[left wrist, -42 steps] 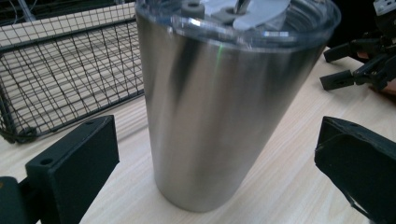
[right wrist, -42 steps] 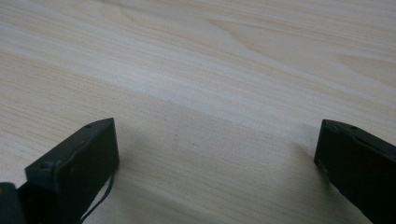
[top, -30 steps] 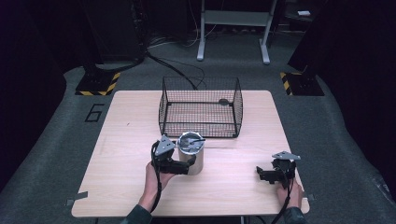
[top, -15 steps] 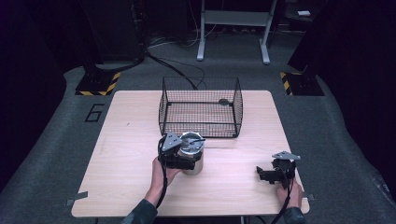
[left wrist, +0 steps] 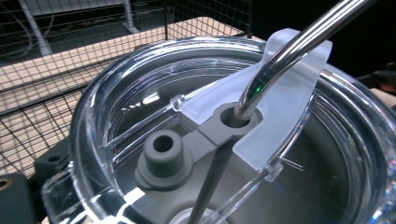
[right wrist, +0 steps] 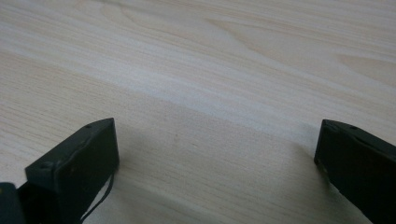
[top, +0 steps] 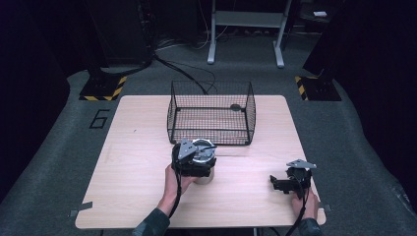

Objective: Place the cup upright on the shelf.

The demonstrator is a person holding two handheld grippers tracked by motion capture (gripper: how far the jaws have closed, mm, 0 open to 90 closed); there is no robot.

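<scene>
At frame centre, my left tongs (top: 193,160) on the lidded tumbler (top: 202,164), grip unclear; lower right, my right tongs (top: 287,181) agape over bare table (top: 137,147).

Tumbler (top: 202,164): metal-bodied cup, upright, on the light wood table (top: 133,167) just in front of the wire basket (top: 211,114)'s near wall. Clear plastic lid (left wrist: 93,140) fitted on top, with a grey rubber insert and a frosted flap raised. Metal straw (left wrist: 285,49): polished, bent, passing through the lid's grey hole. Wire basket: black mesh, open-topped, upright at the table's far middle.
</scene>
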